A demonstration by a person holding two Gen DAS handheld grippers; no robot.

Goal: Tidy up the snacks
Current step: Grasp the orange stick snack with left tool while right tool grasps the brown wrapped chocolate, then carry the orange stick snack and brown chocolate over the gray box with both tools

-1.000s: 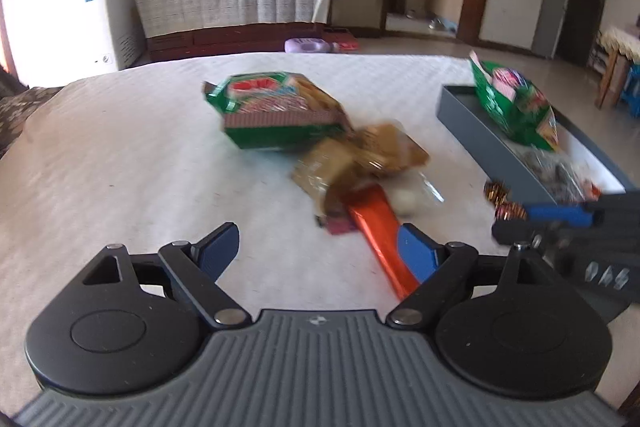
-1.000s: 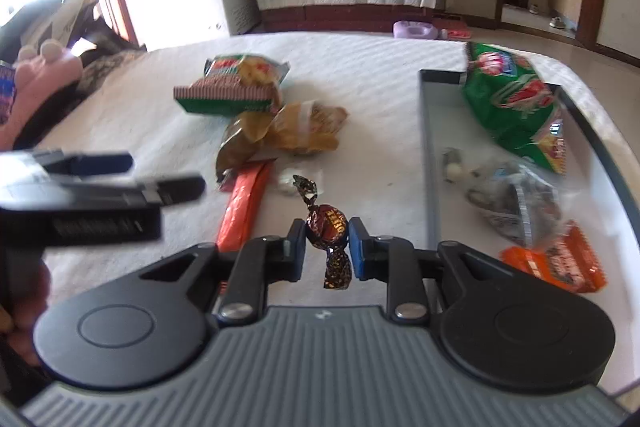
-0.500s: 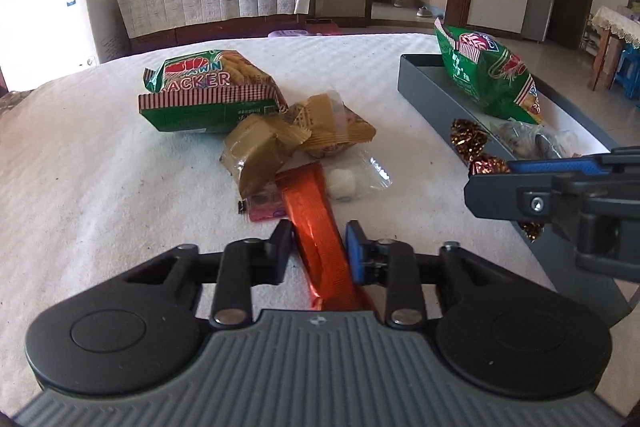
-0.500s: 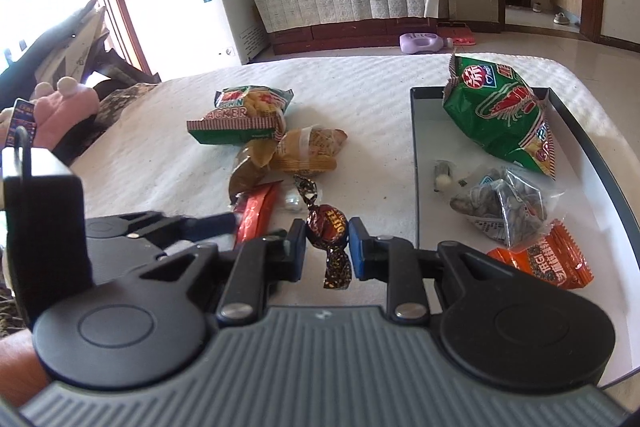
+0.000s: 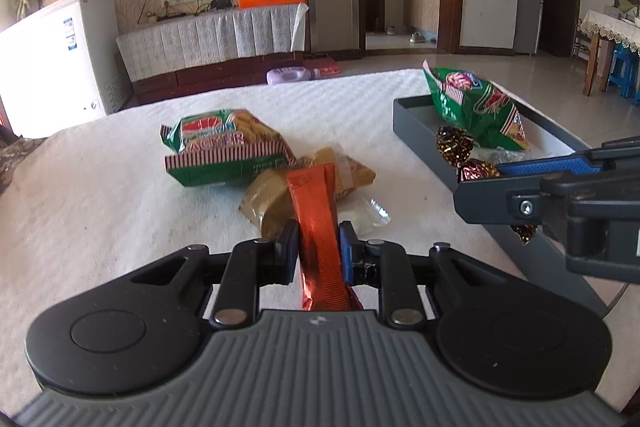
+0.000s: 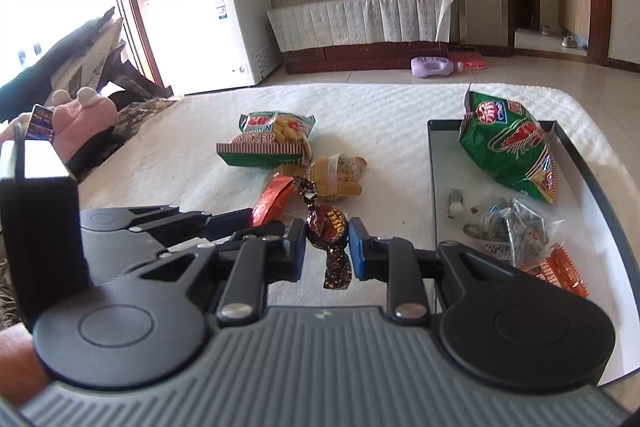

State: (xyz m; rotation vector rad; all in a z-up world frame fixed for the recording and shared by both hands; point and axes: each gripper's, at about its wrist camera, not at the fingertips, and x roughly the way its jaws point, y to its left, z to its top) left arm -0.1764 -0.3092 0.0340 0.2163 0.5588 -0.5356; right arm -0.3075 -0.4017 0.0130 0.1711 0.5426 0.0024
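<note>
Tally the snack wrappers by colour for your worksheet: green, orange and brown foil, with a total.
Green: 2, cracker bag and chip bag
Orange: 2, stick and flat packet
Brown foil: 1, sweet
Total: 5

Left claw [image 5: 319, 249] tight around orange snack stick [image 5: 316, 211].

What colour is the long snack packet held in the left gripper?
Shiny orange-red foil; the long snack packet shows best in the left wrist view, clamped in the left gripper.
</note>
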